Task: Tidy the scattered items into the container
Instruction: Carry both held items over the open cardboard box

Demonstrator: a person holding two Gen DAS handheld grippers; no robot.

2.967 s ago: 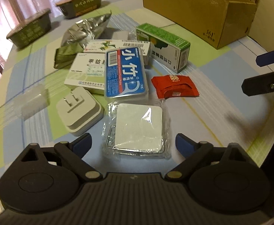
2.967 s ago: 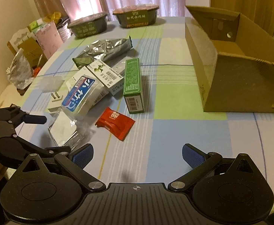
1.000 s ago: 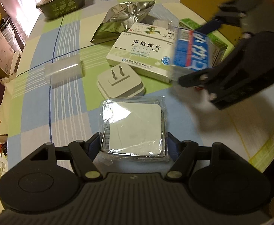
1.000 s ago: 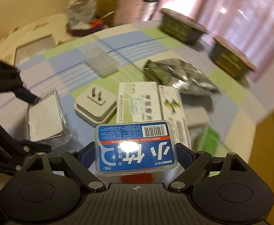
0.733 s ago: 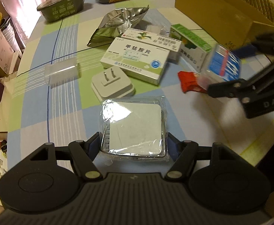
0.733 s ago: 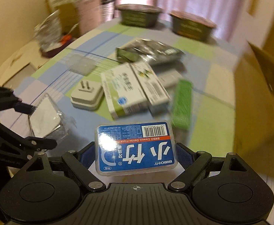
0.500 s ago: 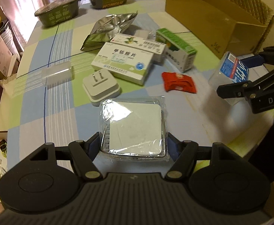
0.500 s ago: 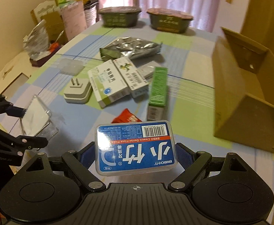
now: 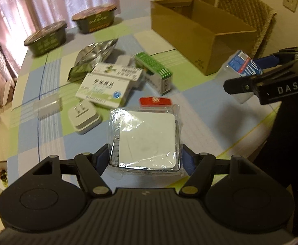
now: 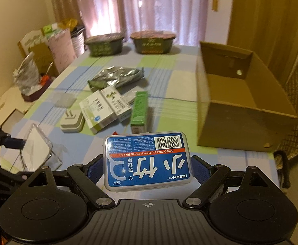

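Left wrist view, going from the left edge: a clear plastic case (image 9: 46, 105) lies at centre left on the checked tablecloth (image 9: 206, 110), then a white plug adapter (image 9: 84, 118), prongs up. At centre the left gripper (image 9: 144, 159) has its jaws closed on a plastic-wrapped white square pad (image 9: 145, 139), held flat and lifted over the cloth. Above it sit a white-and-green medicine box (image 9: 105, 88) and a green carton (image 9: 153, 72), its long axis running from upper left to lower right. A red sachet (image 9: 155, 101) peeks out just behind the pad. At upper right stands the open cardboard box (image 9: 202, 34). At the right edge the right gripper (image 9: 249, 71) clamps a blue floss-pick box (image 9: 243, 65).

Right wrist view shows that floss-pick box (image 10: 147, 162) low in the centre, long axis across the frame between the fingers (image 10: 201, 168), label upside down. The cardboard box (image 10: 240, 106) fills the right of the frame, well apart from the pick box.
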